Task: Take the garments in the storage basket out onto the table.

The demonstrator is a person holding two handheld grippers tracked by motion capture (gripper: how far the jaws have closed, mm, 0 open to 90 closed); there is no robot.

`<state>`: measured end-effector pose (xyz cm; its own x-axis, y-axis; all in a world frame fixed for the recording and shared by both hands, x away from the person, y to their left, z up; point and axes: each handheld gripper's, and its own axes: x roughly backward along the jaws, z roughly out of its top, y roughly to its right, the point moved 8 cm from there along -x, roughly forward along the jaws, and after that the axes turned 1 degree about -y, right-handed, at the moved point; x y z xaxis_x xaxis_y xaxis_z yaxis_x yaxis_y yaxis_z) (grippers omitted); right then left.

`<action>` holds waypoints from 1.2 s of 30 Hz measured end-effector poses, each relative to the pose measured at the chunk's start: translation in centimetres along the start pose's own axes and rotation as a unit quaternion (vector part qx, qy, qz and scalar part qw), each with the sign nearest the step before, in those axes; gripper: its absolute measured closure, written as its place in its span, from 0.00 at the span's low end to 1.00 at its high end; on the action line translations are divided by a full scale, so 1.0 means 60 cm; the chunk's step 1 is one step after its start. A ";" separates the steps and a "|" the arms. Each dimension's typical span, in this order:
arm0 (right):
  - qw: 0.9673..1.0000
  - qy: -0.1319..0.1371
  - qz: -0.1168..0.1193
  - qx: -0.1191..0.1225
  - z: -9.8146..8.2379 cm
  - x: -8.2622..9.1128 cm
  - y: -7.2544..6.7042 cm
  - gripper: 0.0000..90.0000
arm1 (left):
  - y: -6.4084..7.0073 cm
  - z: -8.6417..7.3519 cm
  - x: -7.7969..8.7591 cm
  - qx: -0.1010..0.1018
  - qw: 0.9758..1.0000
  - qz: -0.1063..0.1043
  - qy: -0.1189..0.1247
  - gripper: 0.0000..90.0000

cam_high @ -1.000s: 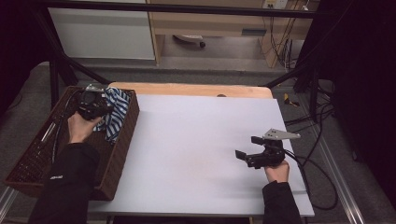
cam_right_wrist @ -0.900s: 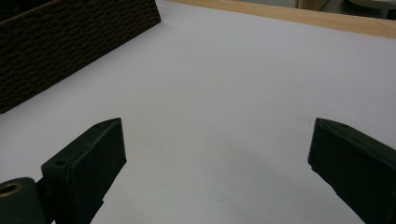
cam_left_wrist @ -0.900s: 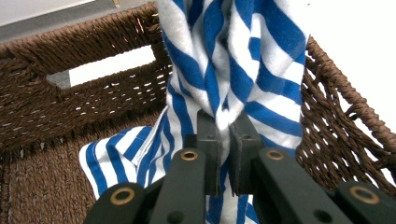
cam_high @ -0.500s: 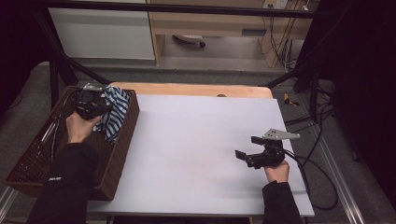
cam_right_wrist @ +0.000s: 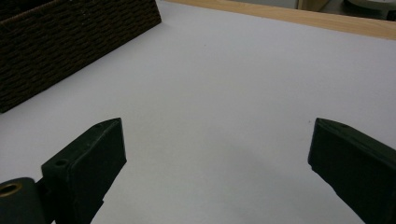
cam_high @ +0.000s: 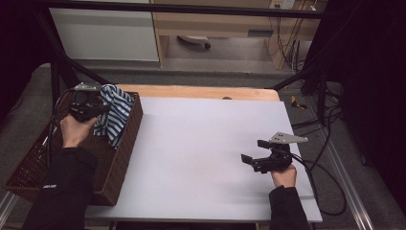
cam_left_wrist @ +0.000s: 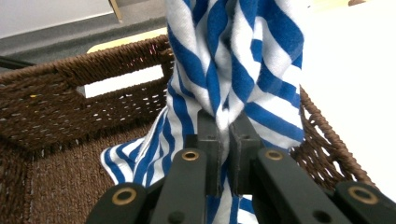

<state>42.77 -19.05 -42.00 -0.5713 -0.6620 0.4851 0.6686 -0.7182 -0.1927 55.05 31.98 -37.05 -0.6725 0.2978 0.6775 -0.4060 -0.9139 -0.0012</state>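
The left claw (cam_left_wrist: 223,140) is clenched on a blue-and-white striped cloth (cam_left_wrist: 238,60), the two black jaws pinched together with a twist of the fabric squeezed between them. From above, that claw (cam_high: 98,109) sits over the far end of a brown wicker basket (cam_high: 129,139), at about ten o'clock on the desk (cam_high: 201,143), with the cloth (cam_high: 115,112) bunched up and draped over the basket's rim on the desk side. A loose tail of it trails down onto the basket floor; how much more lies under the claw I cannot make out, since the jaws and the hand (cam_high: 74,130) cover it. The basket's near left corner is cut off by a dark sleeve (cam_high: 62,191).

The right claw (cam_high: 254,152) is held at about four o'clock, well apart from the basket, its jaws spread wide and gripping nothing. Through its own camera the claw (cam_right_wrist: 217,154) looks over bare white desk (cam_right_wrist: 224,84), with the basket's woven side (cam_right_wrist: 70,42) at the upper left and a strip of wooden edge (cam_right_wrist: 327,18) along the far side. Both jaws are cut off at the bottom of that view. A black cable (cam_high: 330,191) loops off the desk's right edge behind the right hand (cam_high: 283,175). Beyond the desk the room is dim, and the dark shapes at the sides are hard to tell apart.
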 end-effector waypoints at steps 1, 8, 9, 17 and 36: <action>1.000 0.000 0.000 0.000 0.000 0.000 0.000 0.05 | 0.000 0.000 0.000 0.000 1.000 0.000 0.000 0.95; 1.000 0.000 0.000 0.000 0.000 0.000 0.000 0.05 | -0.004 -0.001 0.021 0.001 1.000 -0.004 0.003 0.95; 1.000 0.000 0.000 0.000 0.000 0.000 0.000 0.05 | -0.004 -0.001 0.021 0.001 1.000 -0.004 0.003 0.95; 1.000 -0.001 0.000 0.001 0.000 0.000 0.000 0.05 | -0.009 -0.005 0.043 -0.001 1.000 -0.009 0.004 0.95; 1.000 -0.006 -0.001 0.002 -0.002 -0.003 -0.001 0.05 | -0.010 -0.010 0.080 -0.003 1.000 -0.020 0.005 0.95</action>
<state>42.79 -18.89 -42.17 -0.5671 -0.6581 0.4953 0.6695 -0.7185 -0.1882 51.67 34.10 -34.21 -0.6614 0.3368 0.6701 -0.4370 -0.8992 0.0207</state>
